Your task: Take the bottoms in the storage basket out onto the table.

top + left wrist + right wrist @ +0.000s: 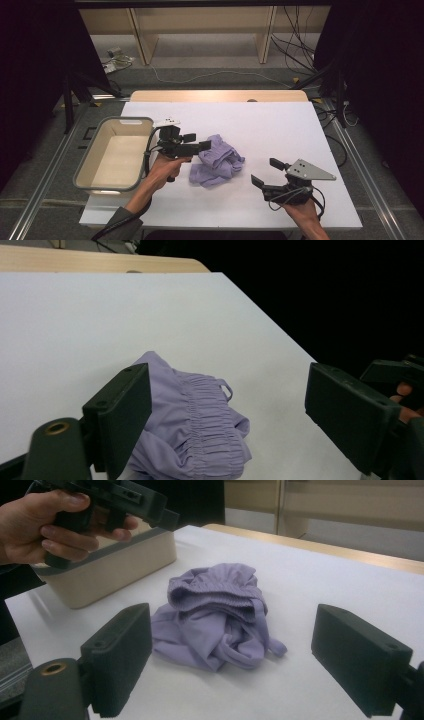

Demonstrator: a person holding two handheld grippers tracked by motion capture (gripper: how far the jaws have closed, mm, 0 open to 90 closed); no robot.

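One crumpled lilac garment (217, 161) lies near the middle of the white table (280, 125), with a gathered elastic band showing on its upper fold. One beige bin (116, 152) with a grey rim stands at the table's left edge, well apart from the cloth. There are two grippers. The left gripper (197, 142) hangs just beside the garment's left side, jaws spread wide with nothing between them; it seems to stand clear of the fabric, though the overlap makes that hard to judge. The right gripper (263, 173) rests toward the near right, apart from the cloth, jaws likewise wide and empty. The table top is plain white with a wooden strip along its far edge. Beyond it are grey floor, trailing cables and light wooden furniture legs.
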